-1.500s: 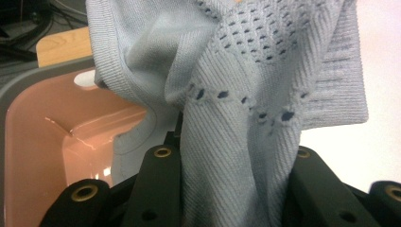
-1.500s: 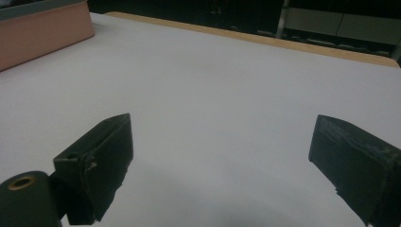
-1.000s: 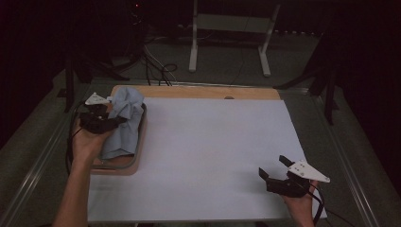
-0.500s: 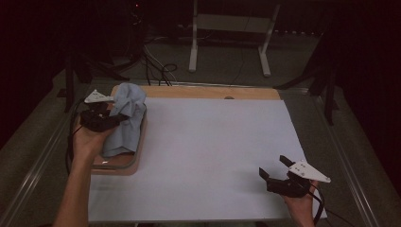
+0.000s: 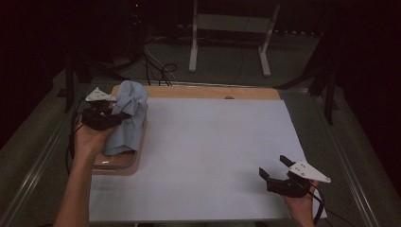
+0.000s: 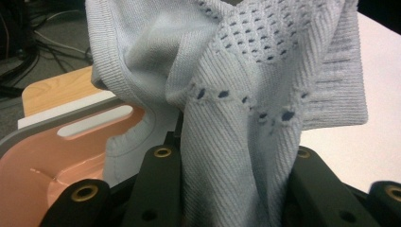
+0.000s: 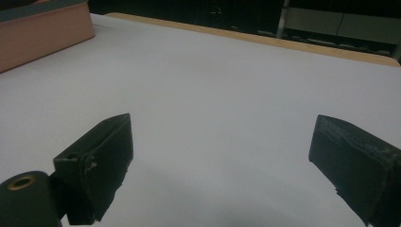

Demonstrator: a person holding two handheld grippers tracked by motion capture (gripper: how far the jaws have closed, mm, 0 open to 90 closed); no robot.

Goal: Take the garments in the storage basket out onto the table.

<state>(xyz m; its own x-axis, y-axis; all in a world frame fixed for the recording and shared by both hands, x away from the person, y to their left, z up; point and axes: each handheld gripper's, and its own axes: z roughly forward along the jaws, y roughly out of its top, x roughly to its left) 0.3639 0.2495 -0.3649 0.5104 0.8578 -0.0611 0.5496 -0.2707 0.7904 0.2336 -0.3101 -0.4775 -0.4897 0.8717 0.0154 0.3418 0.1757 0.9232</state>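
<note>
A light blue knitted cloth [image 5: 128,118] hangs bunched over a pink tray [image 5: 118,163] at the table's left. My left gripper [image 5: 120,115] is shut on a fold of it, and the rest drapes down into the tray. In the left gripper view the cloth [image 6: 246,94] runs up between both black jaws and hides their tips, with the tray [image 6: 42,156] below left. My right gripper [image 5: 273,166] rests near the front right corner of the table, open, with nothing between its fingers. The right gripper view shows the right gripper [image 7: 222,156] with its jaws wide apart over bare white surface.
A white sheet [image 5: 217,151] covers most of the table, with a wooden strip [image 5: 213,92] along its far edge. The tray's side [image 7: 42,33] appears far left in the right gripper view. A white stand [image 5: 227,42] and cables lie on the floor beyond the table.
The left gripper has raised the cloth slightly, so the bunch stands a little higher over the tray. The right gripper has not moved.
</note>
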